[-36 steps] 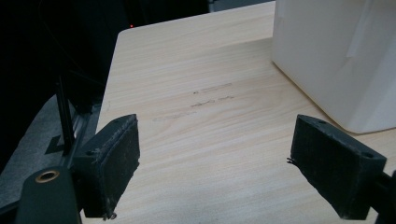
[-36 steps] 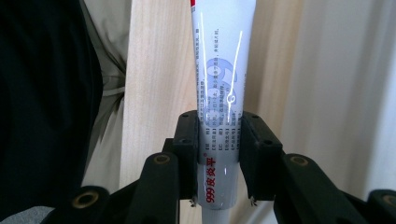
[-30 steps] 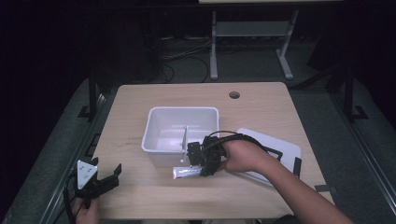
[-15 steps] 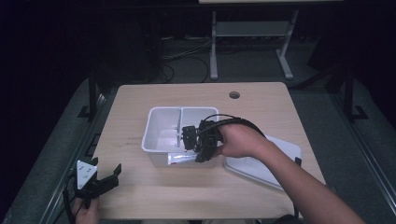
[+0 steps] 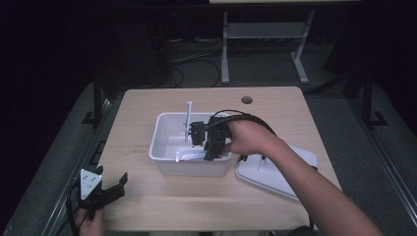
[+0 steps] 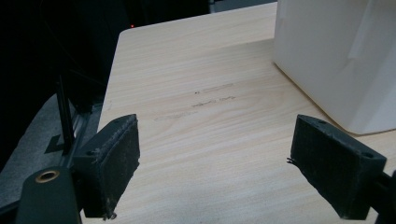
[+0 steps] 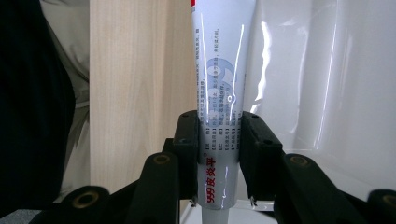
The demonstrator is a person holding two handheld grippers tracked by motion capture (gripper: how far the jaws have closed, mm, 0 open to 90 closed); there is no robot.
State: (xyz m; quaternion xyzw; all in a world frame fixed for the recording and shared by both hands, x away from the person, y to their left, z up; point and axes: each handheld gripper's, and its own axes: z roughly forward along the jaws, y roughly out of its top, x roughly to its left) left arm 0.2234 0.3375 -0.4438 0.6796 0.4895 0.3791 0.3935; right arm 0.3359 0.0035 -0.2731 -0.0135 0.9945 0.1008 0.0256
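A white tube [image 7: 218, 93] with blue and red print is clamped between the jaws of my right gripper [image 7: 218, 154]. In the high view the right gripper [image 5: 209, 147] holds the tube [image 5: 189, 156] over the front rim of the white two-part bin [image 5: 164, 129], and the tube's free end reaches into the bin. My left gripper [image 5: 105, 189] rests at the table's front left corner, open. In the left gripper view its fingers [image 6: 114, 161] stand wide apart over bare wood, with the bin's outer wall [image 6: 336, 56] at the upper right.
A white lid [image 5: 273, 172] lies flat to the right of the bin, partly under the person's forearm. A thin white stick [image 5: 188, 115] stands at the bin's back rim. A round cable hole [image 5: 247, 100] is near the table's far edge.
My right gripper has carried the tube from the table in front of the bin up and over the bin's front rim. The left gripper has stayed put.
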